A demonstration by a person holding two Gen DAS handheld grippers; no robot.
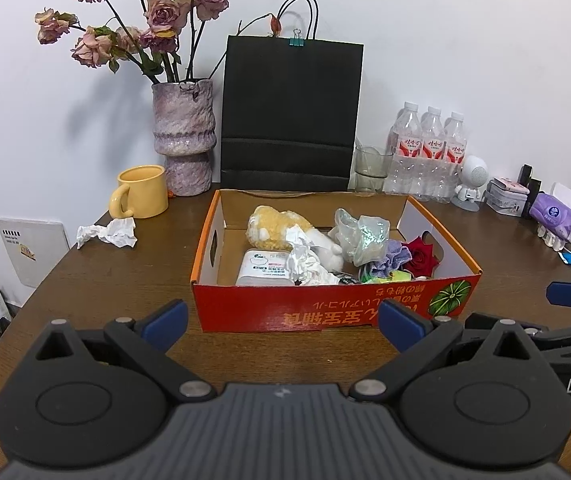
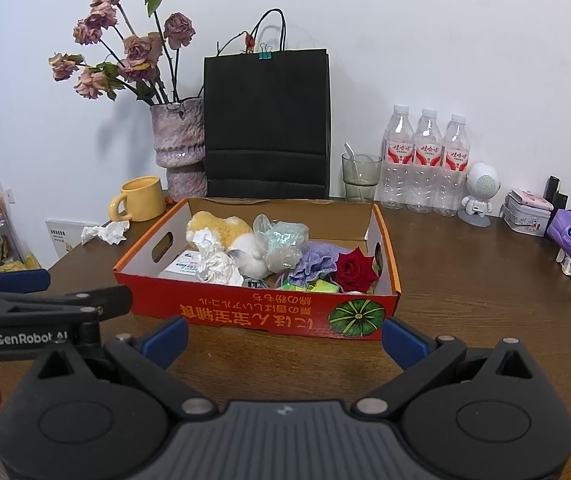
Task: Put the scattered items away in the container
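The cardboard box [image 1: 325, 312] sat near the middle of the wooden table [image 1: 125, 280], an open rectangular tray of stiff card with a glossy red front printed with inverted characters and a green pumpkin, an orange rim and oval handle cut-outs in its plain end walls. Inside it lay a fuzzy yellow plush toy [image 1: 273, 226], a ball of crumpled white paper [image 1: 305, 260], a flat white packet [image 1: 263, 266], a wrinkled clear plastic bag [image 1: 361, 234], a nubby lilac cloth [image 1: 391, 258] and a velvety red rose [image 1: 419, 258], packed close and touching. 1 more crumpled tissue [image 1: 107, 232] lay loose on the table to the box's left, well apart from it and just beside a smooth yellow mug [image 1: 141, 192]. Behind the mug stood a rough, mottled purple vase [image 1: 183, 132] of dried roses, beside a matte black paper bag [image 1: 291, 116] against the wall, then a glass cup [image 2: 361, 176] and 3 clear plastic bottles [image 2: 425, 160]. The left gripper [image 1: 283, 320] and right gripper [image 2: 285, 336] both hung in front of the box, blue pads spread wide, holding nothing.
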